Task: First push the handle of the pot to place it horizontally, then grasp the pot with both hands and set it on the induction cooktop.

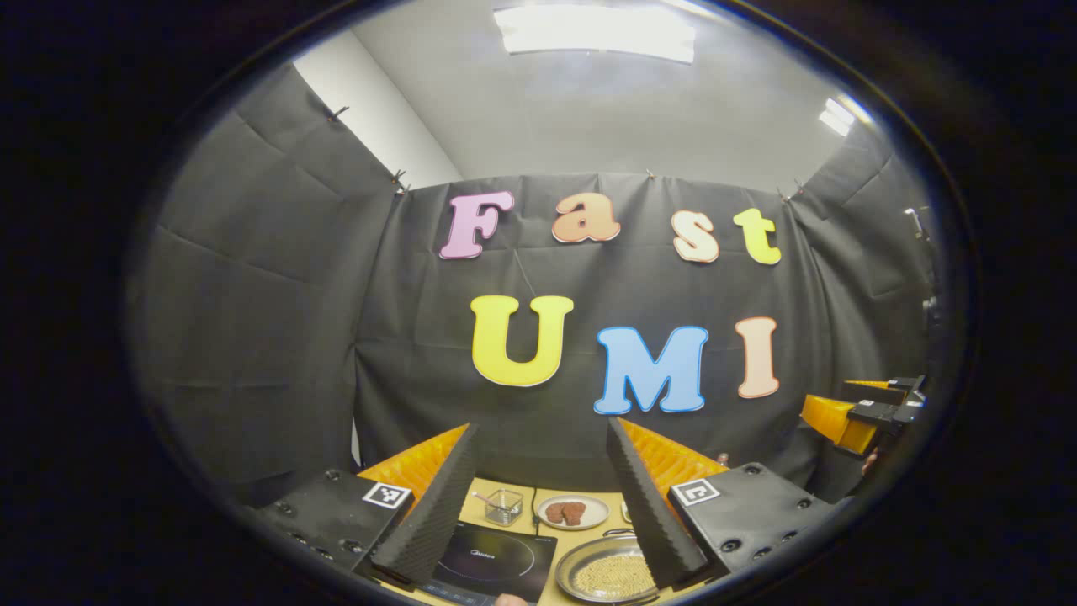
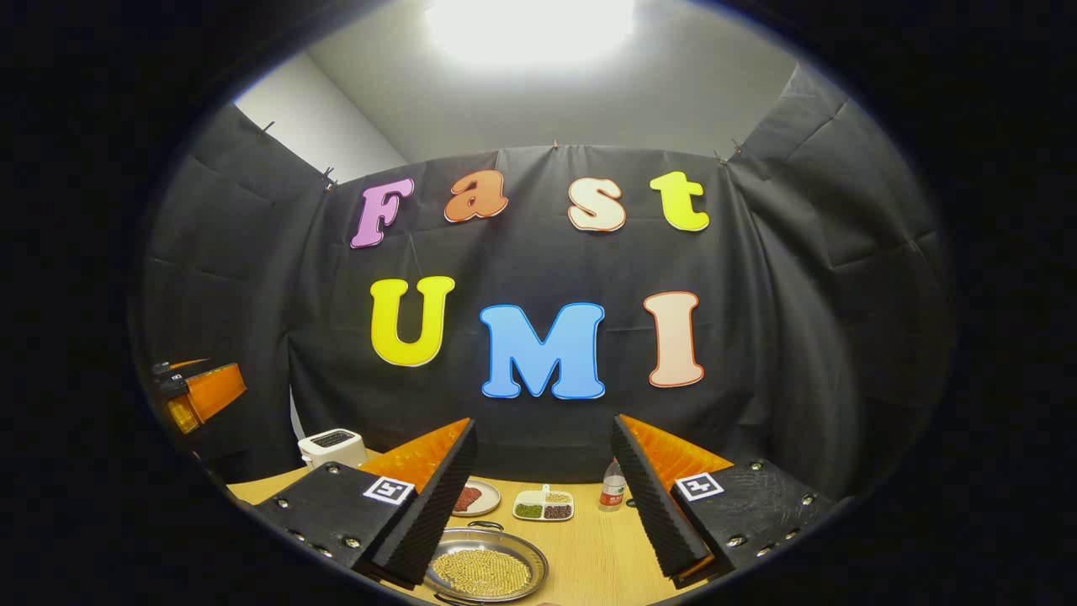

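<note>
**Mia:** Since both tongs are up in the air, has the job even begun?

**Ben:** It looks like nothing is done yet. The left tongs (image 1: 543, 484) are wide open and hold nothing. The right tongs (image 2: 543, 484) are wide open too, with nothing in them.

**Mia:** Where is the pot?

**Ben:** The pot (image 1: 607, 574) sits on the worktop (image 1: 580, 539), low down, below the left tongs and a bit toward their right finger. It is full of little yellow beans. In the right gripper view the pot (image 2: 486, 572) is below the tongs, near their left finger.

**Mia:** And the induction cooktop?

**Ben:** The induction cooktop (image 1: 496, 560) lies just beside the pot. Nothing is on it.

**Mia:** So what is left?

**Ben:** I think all of it: push the handle flat, grab the pot with both tongs, and set it on the cooktop.
</note>
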Demonstrator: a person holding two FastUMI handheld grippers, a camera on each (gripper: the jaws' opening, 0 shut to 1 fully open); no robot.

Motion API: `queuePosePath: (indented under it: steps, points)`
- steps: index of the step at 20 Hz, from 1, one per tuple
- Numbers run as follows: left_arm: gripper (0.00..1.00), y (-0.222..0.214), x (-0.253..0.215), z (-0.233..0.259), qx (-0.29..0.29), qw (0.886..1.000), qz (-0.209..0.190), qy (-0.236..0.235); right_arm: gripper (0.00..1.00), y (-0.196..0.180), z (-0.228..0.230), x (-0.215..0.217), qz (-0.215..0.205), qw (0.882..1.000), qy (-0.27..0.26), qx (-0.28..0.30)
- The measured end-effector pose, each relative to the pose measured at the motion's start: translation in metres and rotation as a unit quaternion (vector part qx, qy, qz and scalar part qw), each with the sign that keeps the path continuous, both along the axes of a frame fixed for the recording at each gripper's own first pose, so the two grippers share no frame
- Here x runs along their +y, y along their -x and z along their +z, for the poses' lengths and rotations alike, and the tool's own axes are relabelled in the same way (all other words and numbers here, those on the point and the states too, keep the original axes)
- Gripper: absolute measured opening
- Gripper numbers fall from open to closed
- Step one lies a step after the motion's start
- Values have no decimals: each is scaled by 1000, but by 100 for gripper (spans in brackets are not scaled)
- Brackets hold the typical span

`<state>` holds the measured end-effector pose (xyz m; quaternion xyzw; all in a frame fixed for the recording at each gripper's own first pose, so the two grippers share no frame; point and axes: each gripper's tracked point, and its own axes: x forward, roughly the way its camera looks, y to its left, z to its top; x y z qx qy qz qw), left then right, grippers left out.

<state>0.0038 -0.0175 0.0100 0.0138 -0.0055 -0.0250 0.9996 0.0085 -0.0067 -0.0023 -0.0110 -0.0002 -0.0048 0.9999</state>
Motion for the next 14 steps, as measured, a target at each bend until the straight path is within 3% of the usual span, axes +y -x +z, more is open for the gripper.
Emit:
queuePosePath:
  steps: [8, 14]
  points:
    - [99, 5, 4, 2, -9, 1000, -6, -2, 97, 1, -21, -4, -6, 1000, 0, 26]
    - [97, -1, 16, -15, 4, 1000, -9, -14, 97, 15, -61, 7, 1, 997, -3, 73]
